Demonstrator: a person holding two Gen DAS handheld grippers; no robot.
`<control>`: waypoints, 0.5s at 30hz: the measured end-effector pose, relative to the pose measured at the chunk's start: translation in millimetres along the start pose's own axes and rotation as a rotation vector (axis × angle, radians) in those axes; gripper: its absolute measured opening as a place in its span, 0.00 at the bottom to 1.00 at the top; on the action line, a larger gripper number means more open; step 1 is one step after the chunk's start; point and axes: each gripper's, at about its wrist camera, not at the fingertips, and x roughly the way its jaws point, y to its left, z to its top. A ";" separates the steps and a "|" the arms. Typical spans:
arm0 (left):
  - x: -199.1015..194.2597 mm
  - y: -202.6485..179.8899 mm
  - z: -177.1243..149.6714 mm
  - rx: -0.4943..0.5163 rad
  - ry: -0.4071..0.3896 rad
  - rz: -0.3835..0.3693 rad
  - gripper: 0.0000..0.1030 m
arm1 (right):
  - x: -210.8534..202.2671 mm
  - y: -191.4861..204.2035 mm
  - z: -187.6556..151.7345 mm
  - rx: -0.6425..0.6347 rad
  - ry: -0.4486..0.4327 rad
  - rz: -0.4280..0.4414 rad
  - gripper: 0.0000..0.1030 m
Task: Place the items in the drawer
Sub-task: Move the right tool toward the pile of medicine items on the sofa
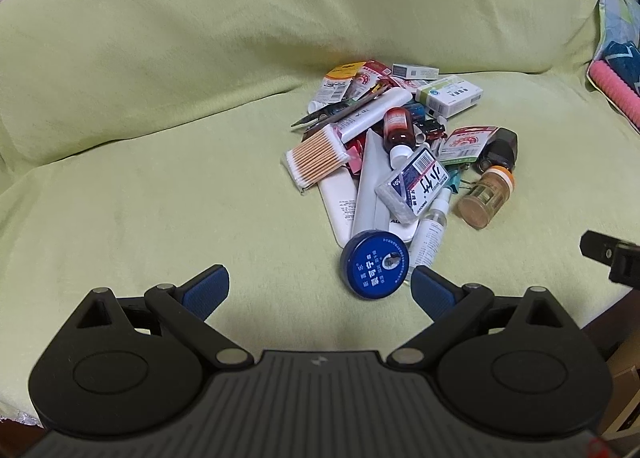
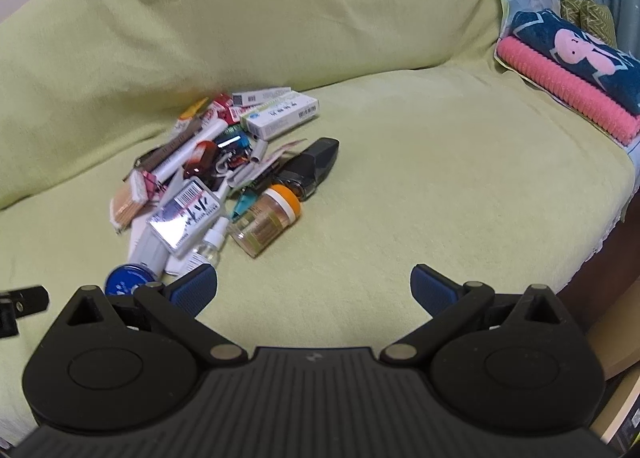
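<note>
Left tongs (image 1: 320,290) and right tongs (image 2: 314,290) spread wide, empty. Spray bottle (image 1: 430,230) centre frame, long axis near-vertical (nozzle toward top), beside blue tin (image 1: 375,264).

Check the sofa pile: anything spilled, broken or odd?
Nothing looks spilled or broken. The small items lie jumbled on the green sofa cover; the round blue tin rests tilted on its edge, and no drawer is in view.
</note>
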 end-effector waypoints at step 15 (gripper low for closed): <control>33.3 4.9 7.9 -0.017 0.070 -0.016 0.95 | 29.8 -2.6 -1.0 -0.014 0.055 0.021 0.99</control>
